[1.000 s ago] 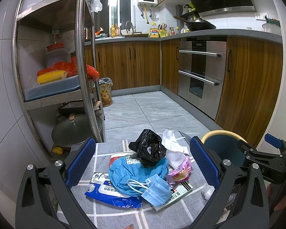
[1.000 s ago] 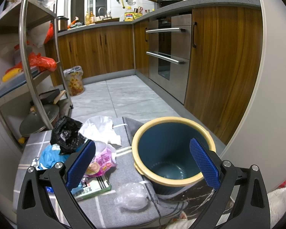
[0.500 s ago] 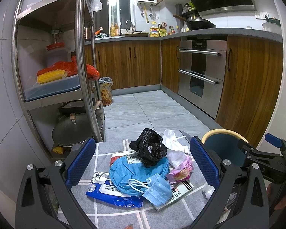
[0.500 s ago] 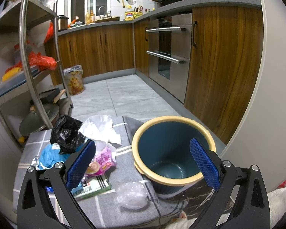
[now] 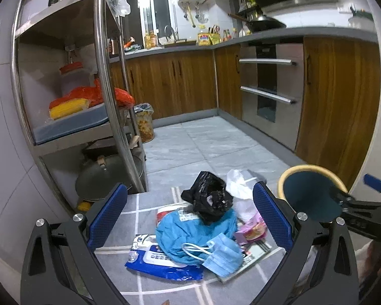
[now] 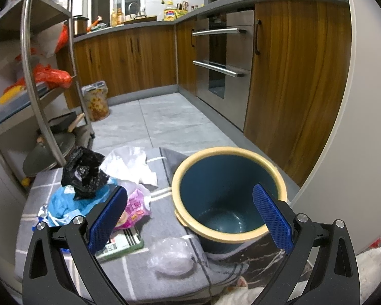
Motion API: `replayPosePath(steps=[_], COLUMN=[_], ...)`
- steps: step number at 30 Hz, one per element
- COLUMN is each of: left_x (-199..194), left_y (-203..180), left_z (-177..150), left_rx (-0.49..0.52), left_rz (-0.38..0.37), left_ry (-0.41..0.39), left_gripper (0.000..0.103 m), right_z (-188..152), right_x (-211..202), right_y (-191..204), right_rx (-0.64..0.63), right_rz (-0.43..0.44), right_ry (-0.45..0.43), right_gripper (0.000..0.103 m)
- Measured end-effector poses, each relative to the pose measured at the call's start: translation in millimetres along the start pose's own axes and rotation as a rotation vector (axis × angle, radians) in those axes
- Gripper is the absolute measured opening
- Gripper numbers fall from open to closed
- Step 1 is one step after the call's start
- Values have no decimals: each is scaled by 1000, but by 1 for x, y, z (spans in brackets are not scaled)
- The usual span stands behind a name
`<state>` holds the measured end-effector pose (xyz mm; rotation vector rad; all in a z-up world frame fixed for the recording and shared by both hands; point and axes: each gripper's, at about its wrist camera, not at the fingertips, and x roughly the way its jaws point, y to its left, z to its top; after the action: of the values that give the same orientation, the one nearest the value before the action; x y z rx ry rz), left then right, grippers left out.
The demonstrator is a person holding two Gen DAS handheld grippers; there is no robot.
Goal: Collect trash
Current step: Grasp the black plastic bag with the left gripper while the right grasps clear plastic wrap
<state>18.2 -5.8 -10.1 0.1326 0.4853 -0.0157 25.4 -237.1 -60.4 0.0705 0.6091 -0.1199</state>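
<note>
Right wrist view shows me a grey checked cloth on the desk, with a blue bin with a yellow rim standing on it. Beside the bin sits my trash pile: a blue bag, a black bag, a wipes pack, a face mask and maybe a clear wrap, blurry. My left tongs and right tongs gape wide, holding nothing.
</note>
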Motion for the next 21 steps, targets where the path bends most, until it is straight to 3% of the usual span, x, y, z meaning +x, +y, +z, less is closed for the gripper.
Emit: replayPosePath(steps=[5,11,21], left_x=[25,60,117], left_y=[1,12,2], left_z=[2,3,-3], left_rx=[-5,-80,-99], left_rz=[74,79,14], left_ry=[50,97,177], left_gripper=[98,98,98], right_z=[-5,-15,-43], right_x=[5,20,51], right_y=[2,3,29], right_rx=[-36,-43,-129], right_rz=[31,104,170], right_ry=[27,104,227], right_gripper=[98,98,98])
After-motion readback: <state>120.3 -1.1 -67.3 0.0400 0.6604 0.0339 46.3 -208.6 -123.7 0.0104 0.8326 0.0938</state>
